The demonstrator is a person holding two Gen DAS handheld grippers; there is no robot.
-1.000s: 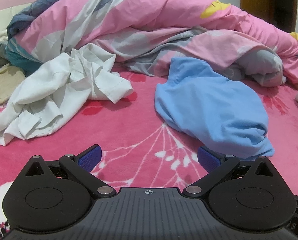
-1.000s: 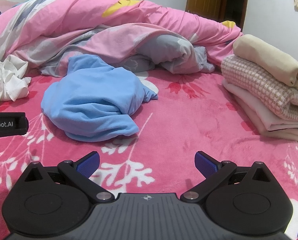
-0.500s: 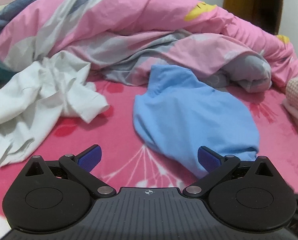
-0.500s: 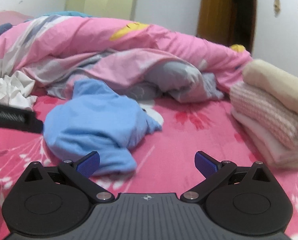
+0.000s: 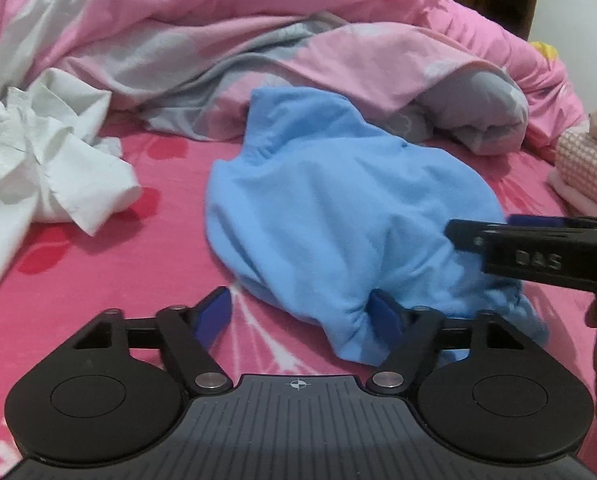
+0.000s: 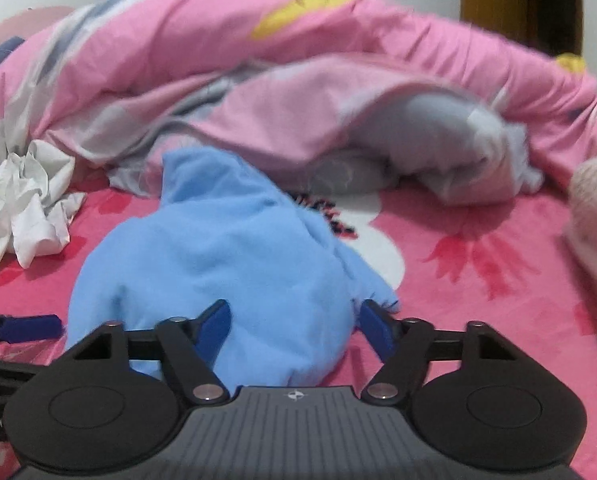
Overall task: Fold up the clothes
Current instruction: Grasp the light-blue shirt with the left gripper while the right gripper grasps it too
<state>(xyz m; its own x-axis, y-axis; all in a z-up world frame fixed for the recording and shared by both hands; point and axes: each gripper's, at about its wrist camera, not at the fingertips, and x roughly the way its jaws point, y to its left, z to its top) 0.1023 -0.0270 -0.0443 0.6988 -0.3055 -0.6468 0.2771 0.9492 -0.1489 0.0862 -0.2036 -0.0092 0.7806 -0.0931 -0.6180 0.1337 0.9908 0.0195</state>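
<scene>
both tools closing in on the blue garment on the bed

pink bed carries the crumpled blue garment, long axis running away from both; right tool straddles its near hem and is nearer, left tool at its left edge. both jaws have just been narrowing, neither yet clenched on cloth.

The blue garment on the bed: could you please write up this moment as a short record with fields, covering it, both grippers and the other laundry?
surface: pink floral blanket
target: blue garment, crumpled, unfolded
left gripper: jaws just been closing, not yet pinching; garment's near edge by one pad
right gripper: jaws just been closing, garment's near end between them, no grip visible
other laundry: white shirt, crumpled, apart from target
behind: pink duvet, bunched
folded stack: far right
</scene>
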